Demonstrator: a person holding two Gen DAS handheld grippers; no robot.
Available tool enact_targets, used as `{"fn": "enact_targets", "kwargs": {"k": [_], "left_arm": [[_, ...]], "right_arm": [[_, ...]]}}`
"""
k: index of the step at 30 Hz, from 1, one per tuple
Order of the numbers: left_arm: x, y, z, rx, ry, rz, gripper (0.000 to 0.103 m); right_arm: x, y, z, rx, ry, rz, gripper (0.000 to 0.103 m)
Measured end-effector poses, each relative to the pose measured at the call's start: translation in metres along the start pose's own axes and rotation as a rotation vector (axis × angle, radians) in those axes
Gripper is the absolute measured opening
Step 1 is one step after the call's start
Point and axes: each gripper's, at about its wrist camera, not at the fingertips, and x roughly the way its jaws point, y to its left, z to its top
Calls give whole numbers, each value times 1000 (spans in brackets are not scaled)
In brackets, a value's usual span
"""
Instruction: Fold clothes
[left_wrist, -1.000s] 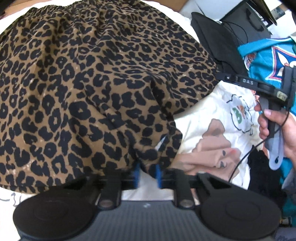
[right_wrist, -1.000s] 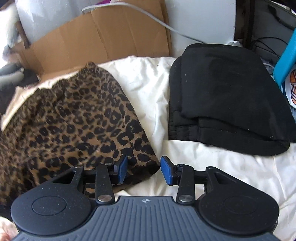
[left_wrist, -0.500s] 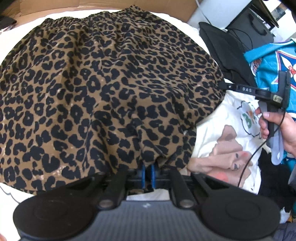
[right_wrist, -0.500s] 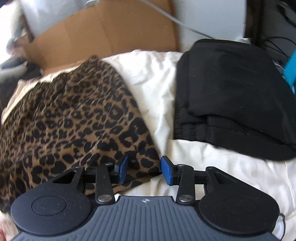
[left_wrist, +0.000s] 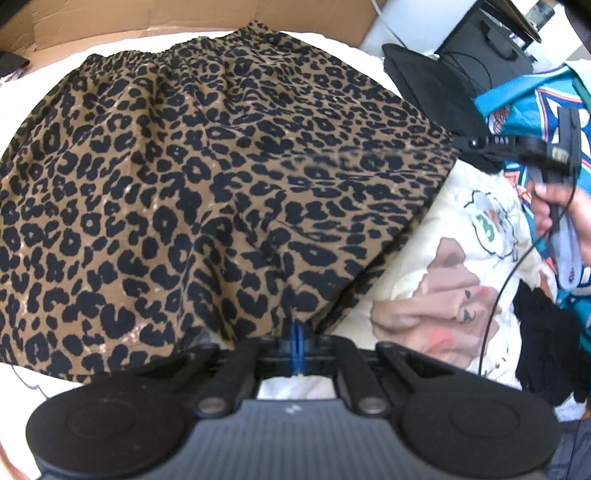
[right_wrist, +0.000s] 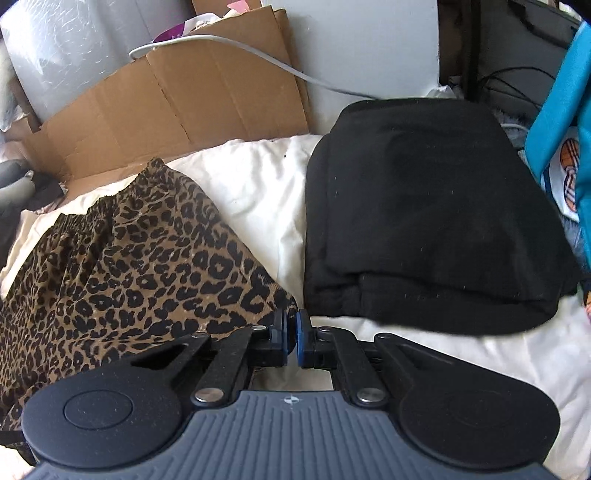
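Note:
A leopard-print skirt (left_wrist: 221, 184) lies spread on white bedding, its elastic waistband at the far side. My left gripper (left_wrist: 296, 339) is shut on the near hem, the fabric bunched between the blue pads. In the right wrist view the skirt (right_wrist: 129, 266) fills the lower left, and my right gripper (right_wrist: 290, 330) is shut on its right hem corner. The left wrist view also shows the right gripper (left_wrist: 465, 142) at that corner, held by a hand (left_wrist: 554, 206), with the hem stretched between the two grippers.
A folded black garment (right_wrist: 424, 221) lies to the right of the skirt on the white bedding (right_wrist: 258, 177). Cardboard (right_wrist: 184, 99) stands behind it. A cream printed shirt (left_wrist: 443, 258) and a teal jersey (left_wrist: 517, 103) lie at the right, with a black bag (left_wrist: 480, 55) beyond.
Both grippers have gone from open to shut on the skirt's hem, the left first and then the right. The hem has been pulled back and now stretches between them.

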Motion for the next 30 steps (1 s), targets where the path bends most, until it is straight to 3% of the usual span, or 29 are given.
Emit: {"fn": "enact_targets", "kwargs": {"k": [3, 9, 10, 12, 18, 22, 24, 27, 30], "left_arm": [[2, -6, -1, 35, 14, -5, 1], [-6, -16, -6, 109, 40, -59, 4], [-10, -15, -7, 109, 41, -79, 4], [-18, -14, -7, 106, 40, -107, 4], [-36, -4, 9, 16, -43, -122, 7], [-29, 2, 23, 21, -82, -83, 7], [-21, 1, 29, 8, -97, -102, 7], [-9, -2, 35, 20, -114, -93, 7], [4, 1, 37, 12, -106, -88, 7]], "right_arm": [[7, 3, -3, -39, 22, -41, 4], [11, -8, -16, 19, 61, -57, 12], [10, -10, -17, 33, 61, -45, 15], [10, -14, -18, 64, 55, -14, 43], [22, -18, -23, 156, 50, 66, 51], [34, -27, -28, 252, 65, 118, 48], [35, -28, -30, 262, 63, 129, 18], [32, -27, -28, 242, 52, 120, 6], [24, -27, -24, 228, 26, 90, 3]]}}
